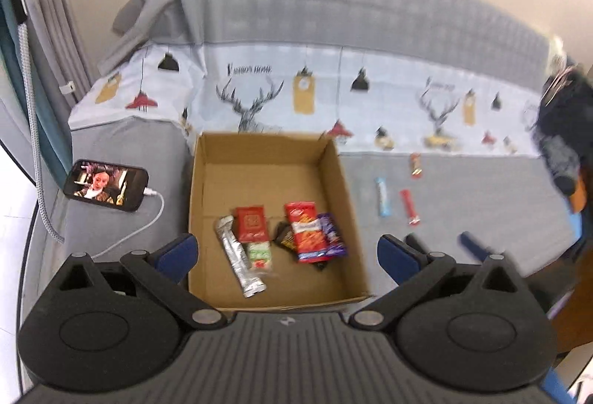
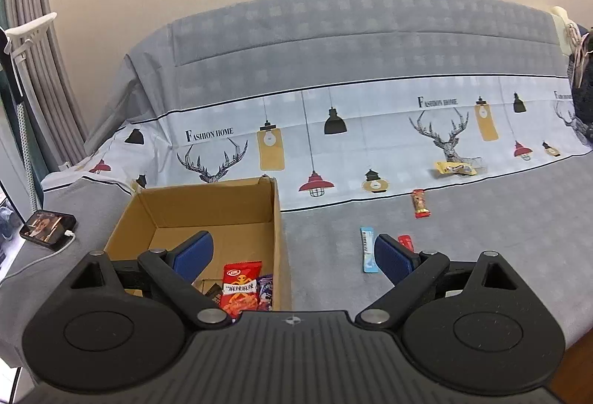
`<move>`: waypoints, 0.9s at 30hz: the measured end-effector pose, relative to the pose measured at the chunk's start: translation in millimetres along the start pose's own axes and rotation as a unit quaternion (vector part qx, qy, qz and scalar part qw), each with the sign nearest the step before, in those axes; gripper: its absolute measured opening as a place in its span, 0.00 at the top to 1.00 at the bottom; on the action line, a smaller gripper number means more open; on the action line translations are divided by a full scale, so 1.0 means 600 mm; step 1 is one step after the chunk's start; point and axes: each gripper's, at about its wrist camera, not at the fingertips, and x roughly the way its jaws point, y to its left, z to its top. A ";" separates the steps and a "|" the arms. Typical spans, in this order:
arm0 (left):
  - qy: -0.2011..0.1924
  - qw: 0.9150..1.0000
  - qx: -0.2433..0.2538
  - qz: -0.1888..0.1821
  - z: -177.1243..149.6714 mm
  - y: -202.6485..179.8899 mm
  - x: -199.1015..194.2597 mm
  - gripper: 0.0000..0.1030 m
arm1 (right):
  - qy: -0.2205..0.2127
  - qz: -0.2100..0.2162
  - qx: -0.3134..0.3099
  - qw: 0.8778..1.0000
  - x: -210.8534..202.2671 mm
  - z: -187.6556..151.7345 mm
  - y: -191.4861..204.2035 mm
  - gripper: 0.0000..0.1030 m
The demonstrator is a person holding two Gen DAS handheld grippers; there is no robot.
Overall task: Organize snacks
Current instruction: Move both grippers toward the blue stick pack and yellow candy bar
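Note:
An open cardboard box (image 1: 333,166) (image 2: 278,218) sits on a grey covered sofa. It holds several snacks: a silver stick pack (image 1: 241,255), a red packet (image 1: 252,223), a green-white sweet (image 1: 259,255), a red chip bag (image 1: 307,229) (image 2: 240,287) and a purple packet (image 1: 333,233). Right of the box lie a light blue bar (image 1: 382,196) (image 2: 367,250), a red bar (image 1: 409,205) (image 2: 406,241), a red sausage snack (image 1: 416,165) (image 2: 420,204) and a yellow packet (image 2: 455,168). My left gripper (image 1: 287,252) is open above the box's near part. My right gripper (image 2: 292,255) is open above the box's right wall.
A phone (image 1: 105,186) (image 2: 47,228) playing video lies left of the box with a white cable (image 1: 148,218). Curtains and a rack stand at far left. Dark clothing (image 1: 567,129) lies at the sofa's right end. The sofa backrest rises behind.

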 end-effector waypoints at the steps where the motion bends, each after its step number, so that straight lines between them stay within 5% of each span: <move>1: -0.014 1.000 -0.001 -0.004 0.001 -0.005 -0.022 0.00 | -0.001 -0.001 0.000 1.000 -0.006 -0.001 -0.002 0.09; 8: -0.093 0.995 0.015 -0.033 0.002 -0.052 -0.132 0.00 | -0.021 -0.011 0.005 1.000 -0.043 0.004 -0.013 0.08; 27: -0.100 0.994 0.041 -0.032 -0.016 -0.106 -0.135 0.00 | -0.036 -0.020 0.024 0.999 -0.072 -0.009 -0.054 0.07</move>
